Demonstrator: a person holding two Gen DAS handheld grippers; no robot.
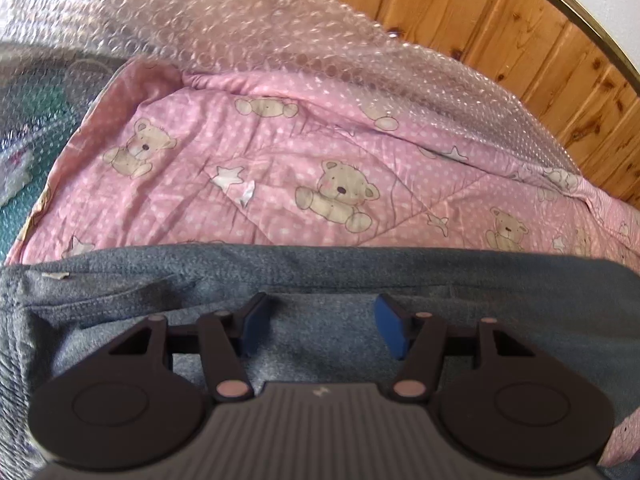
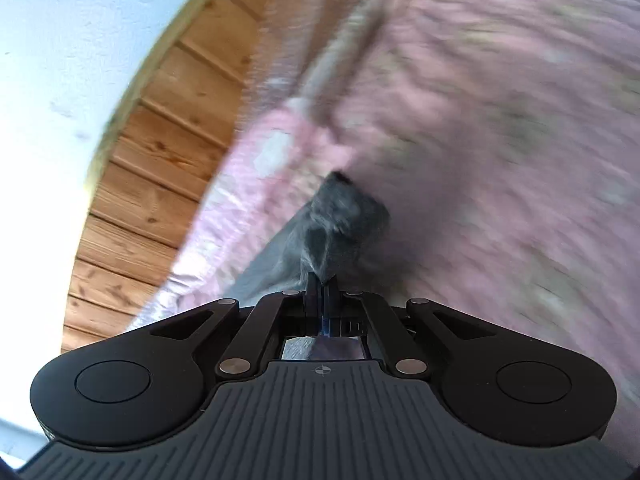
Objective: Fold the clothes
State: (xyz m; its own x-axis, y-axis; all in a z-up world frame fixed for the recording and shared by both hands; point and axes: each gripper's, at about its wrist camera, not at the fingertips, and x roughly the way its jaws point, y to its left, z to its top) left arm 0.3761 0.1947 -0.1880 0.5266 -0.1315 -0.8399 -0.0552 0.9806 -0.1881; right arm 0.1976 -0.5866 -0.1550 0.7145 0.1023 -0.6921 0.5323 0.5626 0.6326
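- My left gripper (image 1: 320, 326) is spread wide, its 2 blue pads (image 1: 390, 330) well apart with nothing between them, low over the grey fleece garment (image 1: 320, 276).
- In the left wrist view that garment lies across the near part of the pink bear-print quilt (image 1: 280, 168), its far edge running nearly straight from side to side. A stitched seam shows near my left pad; whether it is a pocket or a hem I cannot tell.
- My right gripper (image 2: 322, 280) is clenched tight on a bunched corner of the same grey cloth (image 2: 340, 220) — the fabric rises from the closed pads in a peak and trails off below to the left.
- The right wrist view is smeared with blur, so I judge that hand to be in motion, though which way it is carrying the corner I cannot say.
- Risk 1: the pinch holds only a small tuft. A quick swing could pull it out of the pads, and the corner would drop short of where it should land.
- Risk 2: with my left pads holding nothing, the garment is not pinned down — dragging the corner could slide the whole piece across the quilt instead of creasing it.
- Risk 3: bubble wrap (image 1: 280, 32) lies over the far side of the quilt, and fleece carried that far could snag on it.
- Risk 4: the quilt is soft and rumpled, so a fold laid on it could come out crooked.
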